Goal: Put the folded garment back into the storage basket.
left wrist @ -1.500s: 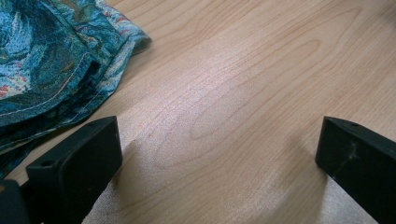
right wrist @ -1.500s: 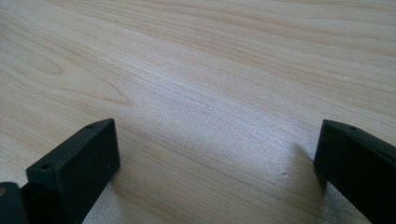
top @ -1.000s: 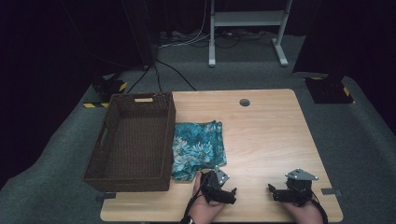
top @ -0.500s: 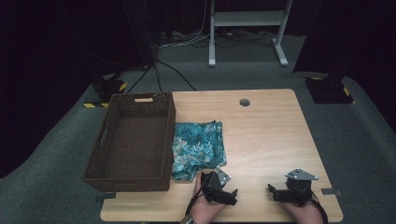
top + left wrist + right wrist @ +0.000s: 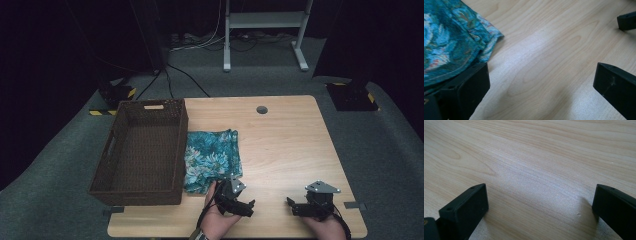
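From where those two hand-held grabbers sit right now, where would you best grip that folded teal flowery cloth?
Probably the near corner of the folded teal floral cloth, approached from the person's side. Its layered edge lies flat on the wooden table, just ahead of the open left gripper, away from the brown wicker basket.

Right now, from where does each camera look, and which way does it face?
High view: above the person's side, facing forward and down on the table, basket, cloth; both hands and claws show.
Left gripper view: on the left claw, facing tabletop and cloth; its open jaws show.
Right gripper view: on the right claw, facing bare wood; open jaws.
Shared: high and left views show the cloth.
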